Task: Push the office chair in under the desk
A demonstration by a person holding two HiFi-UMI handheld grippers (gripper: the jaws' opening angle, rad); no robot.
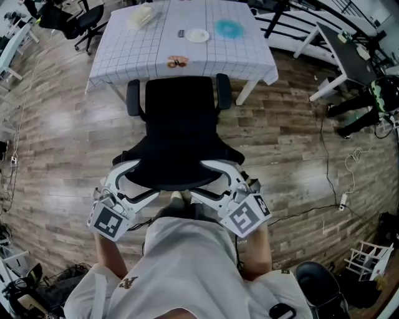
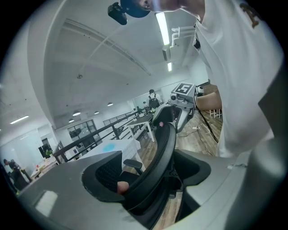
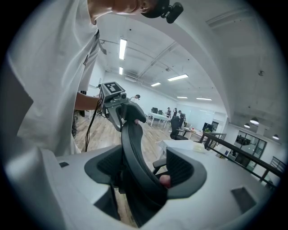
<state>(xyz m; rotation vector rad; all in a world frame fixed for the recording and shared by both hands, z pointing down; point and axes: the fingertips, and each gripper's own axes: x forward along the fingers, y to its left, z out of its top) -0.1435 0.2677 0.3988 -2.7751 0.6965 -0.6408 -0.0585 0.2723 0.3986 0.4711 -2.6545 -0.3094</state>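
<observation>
Standing on the wood floor (image 1: 293, 137) right in front of the counter (image 1: 124, 68), the black office chair (image 1: 181, 124) has its seat turned toward the counter and its backrest toward the person. Its length runs from the person straight to the counter, up the middle of the head view. The seat's front edge meets the hanging hem of the checked white cloth. Whether it passes beneath the hem cannot be told. The two armrests (image 1: 133, 98) stand just short of that near edge.

The left gripper (image 1: 144, 180) and the right gripper (image 1: 209, 180) hold the top of the backrest from opposite ends. Each one's jaws are spread wide and straddle the backrest's thick rim. In the left gripper view the curved black rim fills the gap between that gripper's (image 2: 150, 179) jaws, with one pink pad against its front face. In the right gripper view the same rim sits clamped between that gripper's (image 3: 135, 175) jaws, again with a pink pad on the front side.

The person's white shirt (image 1: 187, 261) is just behind both grippers.

On the counter lie a white plate (image 1: 197, 35), a blue round thing (image 1: 228, 28), a small brown item (image 1: 177, 61) near the front edge and a pale bundle (image 1: 140, 17) at the far left. Another black chair (image 1: 81, 22) stands well beyond the counter's left corner.
</observation>
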